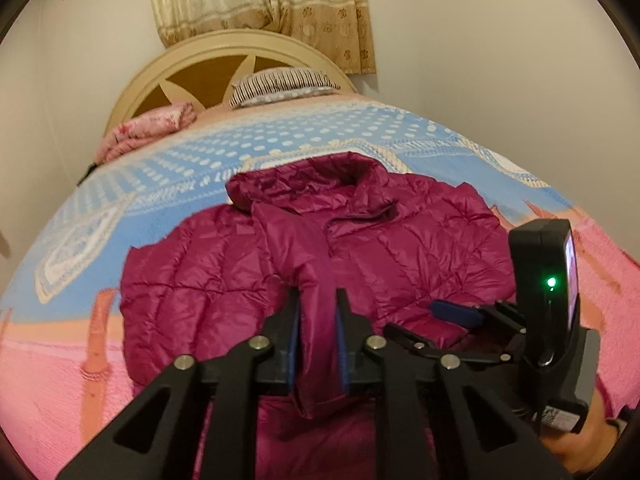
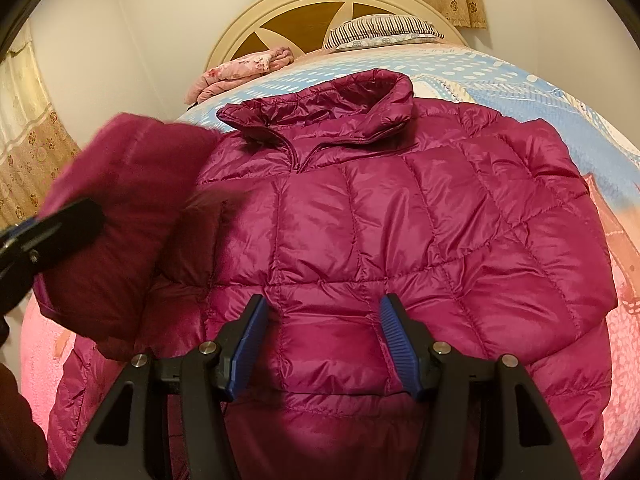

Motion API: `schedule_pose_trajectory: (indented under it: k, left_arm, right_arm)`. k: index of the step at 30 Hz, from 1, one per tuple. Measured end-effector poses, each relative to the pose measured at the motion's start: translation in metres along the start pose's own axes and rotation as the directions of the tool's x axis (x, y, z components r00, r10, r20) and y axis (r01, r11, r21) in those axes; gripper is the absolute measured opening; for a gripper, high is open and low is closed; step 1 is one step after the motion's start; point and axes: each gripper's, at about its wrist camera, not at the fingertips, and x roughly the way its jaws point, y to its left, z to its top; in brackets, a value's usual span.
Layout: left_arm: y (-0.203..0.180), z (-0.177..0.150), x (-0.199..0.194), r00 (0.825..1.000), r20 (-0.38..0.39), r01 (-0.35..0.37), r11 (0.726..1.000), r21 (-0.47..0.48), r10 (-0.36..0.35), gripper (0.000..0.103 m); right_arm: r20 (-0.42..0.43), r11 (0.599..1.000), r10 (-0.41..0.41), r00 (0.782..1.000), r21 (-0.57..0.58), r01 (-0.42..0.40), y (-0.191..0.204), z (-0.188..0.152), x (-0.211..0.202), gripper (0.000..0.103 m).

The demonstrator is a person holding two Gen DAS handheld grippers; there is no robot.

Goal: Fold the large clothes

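A magenta quilted puffer jacket [image 2: 400, 216] lies front up on the bed, collar toward the headboard; it also shows in the left wrist view [image 1: 400, 248]. My left gripper [image 1: 318, 300] is shut on the jacket's left sleeve [image 1: 316, 280] and holds it lifted over the jacket's front; the sleeve appears blurred at the left of the right wrist view [image 2: 128, 208]. My right gripper [image 2: 322, 312] is open, its blue pads just above the jacket's lower front, holding nothing. It also shows at the right of the left wrist view [image 1: 452, 320].
The bed has a blue, white and pink bedspread [image 1: 120, 208]. A folded pink blanket [image 1: 148, 128] and a striped pillow [image 1: 280, 84] lie at the cream headboard [image 1: 200, 60]. Curtains [image 1: 260, 4] hang behind.
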Motion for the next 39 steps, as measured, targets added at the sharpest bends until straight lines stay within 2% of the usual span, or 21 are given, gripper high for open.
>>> schedule_pose_trajectory:
  k: [1, 2, 3, 4, 5, 6, 9, 10, 11, 13, 16, 18, 20, 23, 26, 28, 30, 32, 35, 37, 39]
  left_arm:
    - [-0.001, 0.0, -0.005, 1.0, 0.005, 0.003, 1.0, 0.004, -0.003, 0.03]
    - [-0.002, 0.001, -0.012, 1.0, 0.024, 0.005, 1.0, 0.014, -0.005, 0.039]
    - [-0.003, 0.001, -0.018, 0.999, 0.045, 0.003, 1.0, 0.023, -0.004, 0.053]
    - [-0.003, 0.002, -0.025, 0.998, 0.068, 0.0, 1.0, 0.031, -0.002, 0.062]
    - [-0.002, 0.003, -0.037, 0.994, 0.105, -0.008, 0.999, 0.035, 0.004, 0.079]
    - [0.002, 0.004, -0.045, 0.991, 0.135, -0.015, 0.999, 0.03, 0.011, 0.088]
    - [0.018, 0.008, -0.056, 0.983, 0.179, -0.053, 0.999, 0.011, 0.051, 0.096]
    - [0.025, 0.01, -0.052, 0.981, 0.176, -0.083, 0.997, 0.003, 0.082, 0.098]
    - [0.035, 0.009, -0.043, 0.975, 0.163, -0.149, 0.989, -0.011, 0.149, 0.102]
    - [0.053, 0.005, -0.015, 0.965, 0.115, -0.236, 0.972, -0.023, 0.237, 0.103]
    - [0.083, -0.009, 0.043, 0.945, -0.046, -0.325, 0.944, -0.054, 0.323, 0.103]
    - [0.095, -0.022, 0.069, 0.944, -0.125, -0.317, 0.945, -0.083, 0.306, 0.103]
    - [0.098, -0.033, 0.078, 0.95, -0.154, -0.292, 0.949, -0.116, 0.273, 0.103]
    - [0.093, -0.035, 0.074, 0.952, -0.137, -0.29, 0.95, -0.112, 0.274, 0.103]
    - [0.091, -0.039, 0.077, 0.952, -0.147, -0.285, 0.952, -0.112, 0.268, 0.103]
    - [0.094, -0.04, 0.078, 0.953, -0.153, -0.281, 0.952, -0.119, 0.262, 0.103]
    - [0.096, -0.039, 0.077, 0.953, -0.157, -0.278, 0.953, -0.122, 0.258, 0.103]
    - [0.099, -0.036, 0.075, 0.951, -0.154, -0.288, 0.949, -0.127, 0.268, 0.103]
    - [0.1, -0.029, 0.055, 0.956, -0.106, -0.285, 0.948, -0.143, 0.272, 0.103]
    - [0.1, -0.021, 0.039, 0.963, -0.049, -0.27, 0.951, -0.152, 0.266, 0.103]
    - [0.098, -0.01, 0.035, 0.97, -0.026, -0.244, 0.956, -0.163, 0.243, 0.103]
  right_arm:
    - [0.0, 1.0, 0.001, 1.0, 0.001, -0.001, 0.0, 0.0, 0.0, 0.06]
    - [0.0, 1.0, 0.002, 1.0, 0.001, -0.002, 0.0, 0.0, 0.0, 0.06]
    - [0.0, 1.0, 0.001, 1.0, 0.0, -0.001, 0.0, 0.0, 0.0, 0.06]
    - [0.0, 1.0, 0.001, 1.0, 0.0, -0.001, 0.0, 0.0, 0.0, 0.06]
    - [0.0, 1.0, 0.0, 1.0, -0.001, 0.0, 0.0, 0.0, 0.0, 0.06]
    - [0.0, 1.0, 0.0, 1.0, 0.0, 0.0, -0.001, 0.0, 0.0, 0.06]
    - [0.0, 1.0, -0.001, 1.0, -0.001, 0.001, -0.001, 0.0, 0.0, 0.06]
    - [0.0, 1.0, -0.002, 1.0, -0.003, 0.002, 0.0, 0.0, 0.0, 0.06]
    - [-0.001, 1.0, -0.003, 1.0, -0.004, 0.003, 0.0, 0.0, 0.001, 0.06]
    - [0.001, 1.0, -0.004, 1.0, -0.005, 0.004, 0.0, 0.0, 0.0, 0.06]
    - [0.027, 1.0, 0.004, 1.0, 0.015, -0.004, -0.003, -0.001, -0.006, 0.06]
    - [0.074, 0.998, -0.004, 0.997, 0.06, -0.001, -0.011, -0.001, -0.018, 0.06]
    - [0.142, 0.994, -0.022, 0.99, 0.111, 0.006, -0.02, 0.0, -0.039, 0.06]
    - [0.212, 0.994, -0.067, 0.975, 0.094, 0.048, -0.014, 0.007, -0.066, 0.06]
    - [0.223, 1.0, -0.015, 0.975, 0.028, 0.009, 0.013, 0.027, -0.081, 0.06]
    - [0.184, 0.999, 0.011, 0.983, -0.041, -0.004, 0.038, 0.041, -0.076, 0.06]
    - [0.121, 0.995, 0.043, 0.992, -0.092, -0.032, 0.059, 0.049, -0.058, 0.046]
    - [0.056, 0.99, 0.025, 0.998, -0.139, -0.017, 0.071, 0.047, -0.035, 0.039]
    - [-0.036, 0.988, -0.029, 0.999, -0.154, 0.023, 0.069, 0.033, 0.002, 0.037]
    - [-0.046, 0.989, -0.04, 0.998, -0.143, 0.033, 0.058, 0.023, 0.008, 0.037]
    - [-0.047, 0.99, -0.046, 0.998, -0.135, 0.039, 0.048, 0.017, 0.009, 0.037]
